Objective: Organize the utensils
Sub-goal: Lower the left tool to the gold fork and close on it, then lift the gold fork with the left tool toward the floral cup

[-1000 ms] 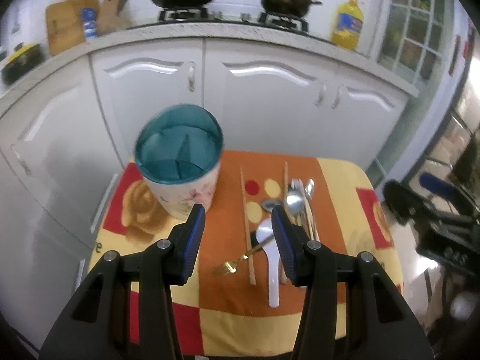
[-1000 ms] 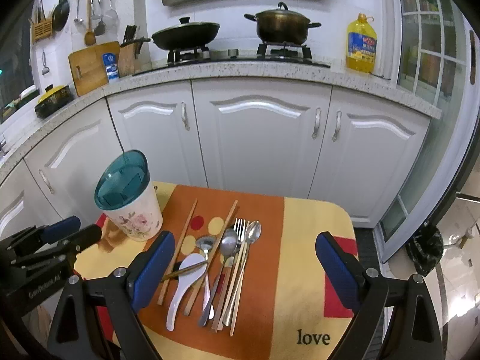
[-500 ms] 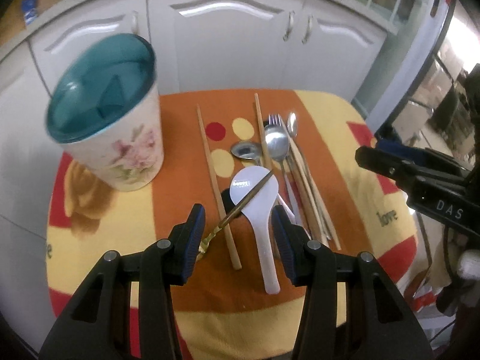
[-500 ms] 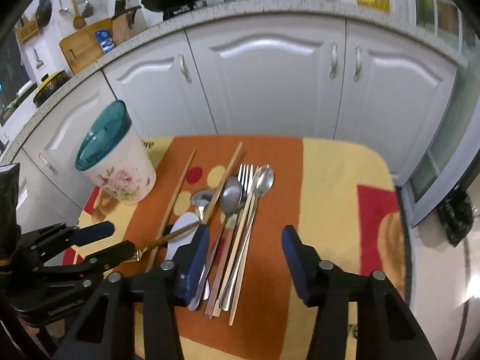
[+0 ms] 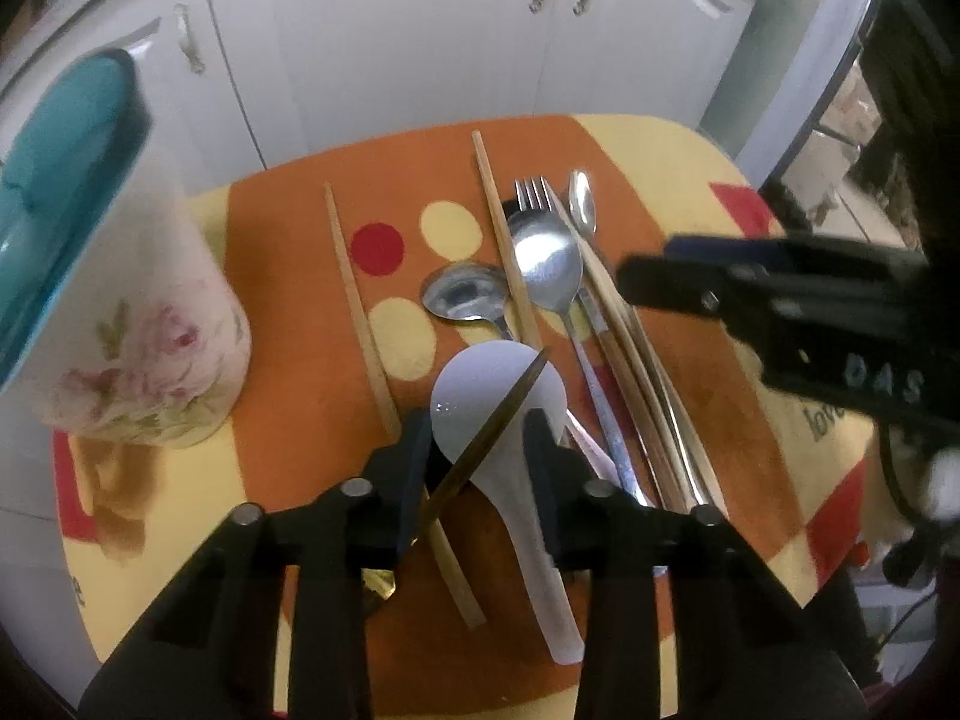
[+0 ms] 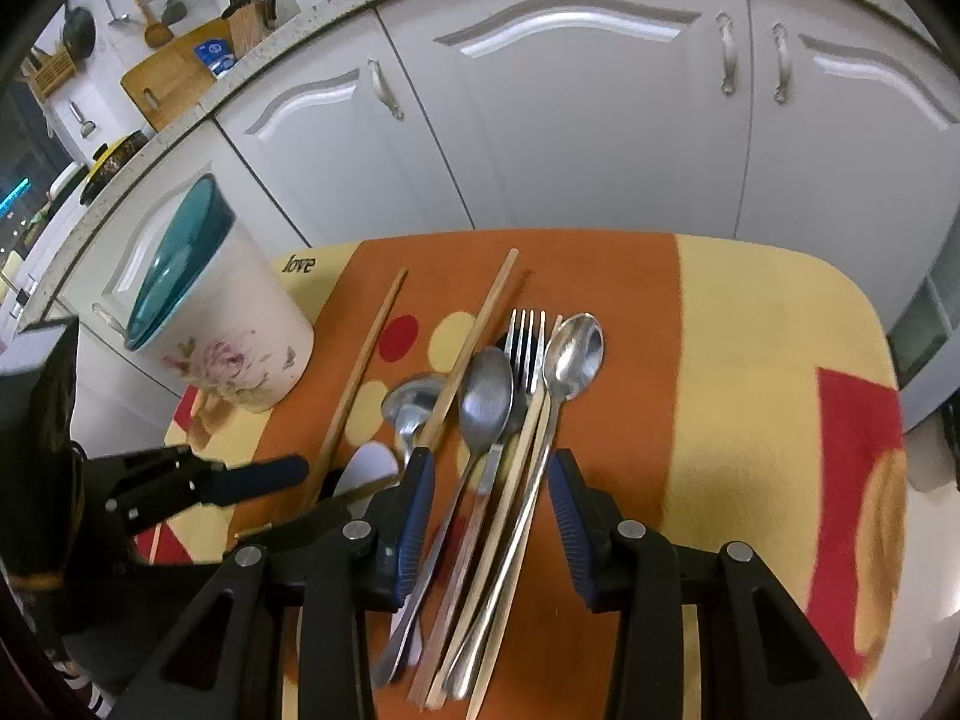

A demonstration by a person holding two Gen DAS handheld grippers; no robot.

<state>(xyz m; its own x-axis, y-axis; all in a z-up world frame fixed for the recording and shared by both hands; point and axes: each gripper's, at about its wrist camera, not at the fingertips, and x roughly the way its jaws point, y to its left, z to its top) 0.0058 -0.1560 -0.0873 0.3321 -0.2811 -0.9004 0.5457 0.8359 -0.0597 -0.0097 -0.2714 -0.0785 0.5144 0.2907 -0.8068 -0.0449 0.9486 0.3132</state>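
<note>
Utensils [image 6: 492, 462] lie bundled on my worktop [image 6: 750, 360], right of the floral holder [image 6: 234, 336]. My left tool [image 5: 477, 444], jaws just closing, straddles the gold fork [image 5: 480, 444] ungripped; my right tool [image 6: 489, 489], also closing, brackets the bundle, open.

Both wrist cameras look steeply down, close over the cutlery [image 5: 558, 300]; both views share the cup [image 6: 222, 324] left of it.

Our right gripper [image 6: 489, 501] low over cutlery bundle [image 6: 510, 450] on orange-yellow mat [image 6: 750, 360], jaws just been closing, straddling handles, no pad contact we can confirm. Our left gripper [image 6: 264, 474] beside white spoon [image 6: 366, 462]. Floral holder [image 6: 222, 324] at mat's left.
</note>
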